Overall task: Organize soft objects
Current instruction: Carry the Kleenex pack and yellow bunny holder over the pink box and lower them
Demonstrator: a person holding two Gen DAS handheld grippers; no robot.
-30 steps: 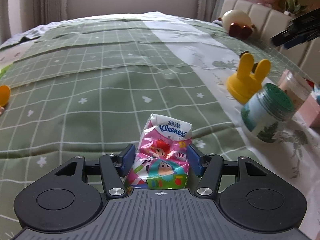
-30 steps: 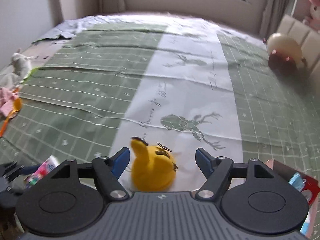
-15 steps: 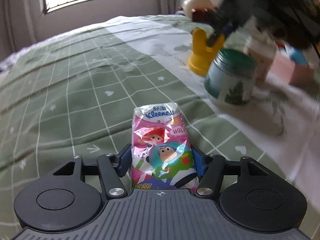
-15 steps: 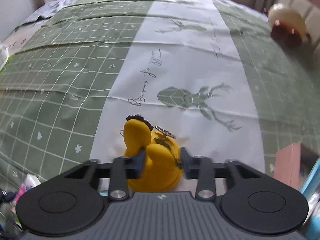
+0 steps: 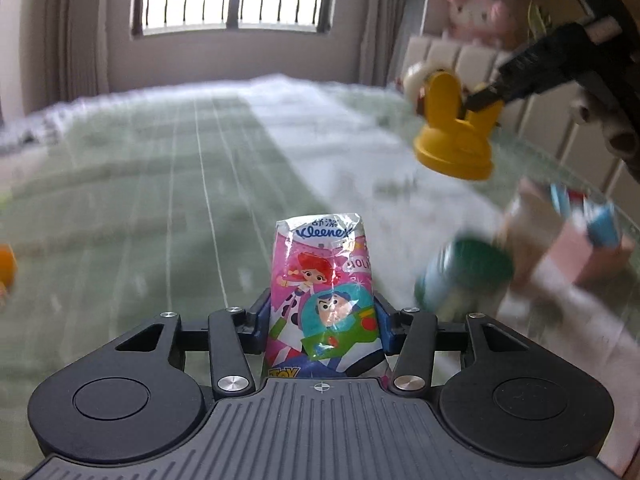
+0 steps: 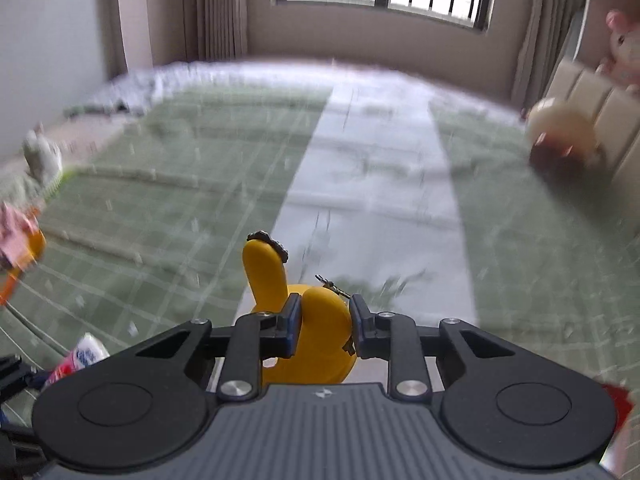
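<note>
My left gripper (image 5: 322, 320) is shut on a pink Kleenex tissue pack (image 5: 323, 280) with cartoon prints and holds it above the green checked bedspread (image 5: 160, 184). My right gripper (image 6: 324, 330) is shut on a yellow rabbit-eared soft toy (image 6: 316, 340), gripping one ear, and holds it in the air. The same toy (image 5: 454, 140) shows in the left wrist view at upper right, hanging from the right gripper's fingers. The tissue pack (image 6: 82, 360) shows at lower left in the right wrist view.
A green-lidded jar (image 5: 464, 276) and pink boxes (image 5: 580, 252) lie on the bed to the right. A cream round plush (image 6: 560, 140) and a pink plush (image 6: 624, 48) sit by the headboard. An orange toy (image 6: 28, 248) and a white plush (image 6: 40, 156) lie at left.
My right gripper has lifted the yellow toy off the bed. My left gripper has risen with the tissue pack and tilted up, bringing the window into view.
</note>
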